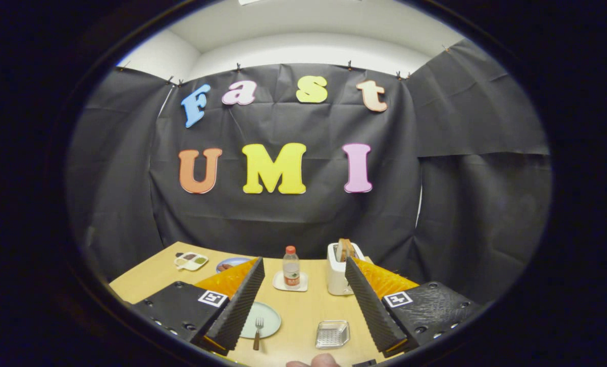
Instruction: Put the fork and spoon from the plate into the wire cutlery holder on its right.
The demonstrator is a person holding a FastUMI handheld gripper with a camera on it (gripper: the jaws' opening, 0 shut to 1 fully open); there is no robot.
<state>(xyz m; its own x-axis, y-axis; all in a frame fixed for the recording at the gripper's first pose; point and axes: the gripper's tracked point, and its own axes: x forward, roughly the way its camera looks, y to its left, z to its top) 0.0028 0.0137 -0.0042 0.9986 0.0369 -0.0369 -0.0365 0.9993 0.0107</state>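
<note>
Your biggest thing down there is the table, a pale wood top running from the black cloth wall toward you. Your gripper hangs above it with the jaws spread wide and released, nothing between the pads, both fingers clear of every item.

Next in size, the white toaster stands at about one o'clock from the gap between your fingers, tucked just behind the right finger, with a slice of bread poking up out of its slot.

The pale green plate lies at roughly eight o'clock from the gap, its left side hidden behind your left finger. The fork rests on it, tines pointing away from you, wooden handle reaching over the near rim toward you. I cannot make out the spoon from here.

The wire cutlery holder sits low on the table at about five o'clock from the gap, to the right of the plate and well apart from it, just inside your right finger.

At twelve o'clock, beyond the fingers, a small bottle with a red cap stands upright on a white square coaster.

Far out at ten o'clock, a blue dish peeks past your left finger, and a small white divided tray lies beside it near the table's far corner.

At six o'clock, fingertips of a hand show at the near edge.
</note>
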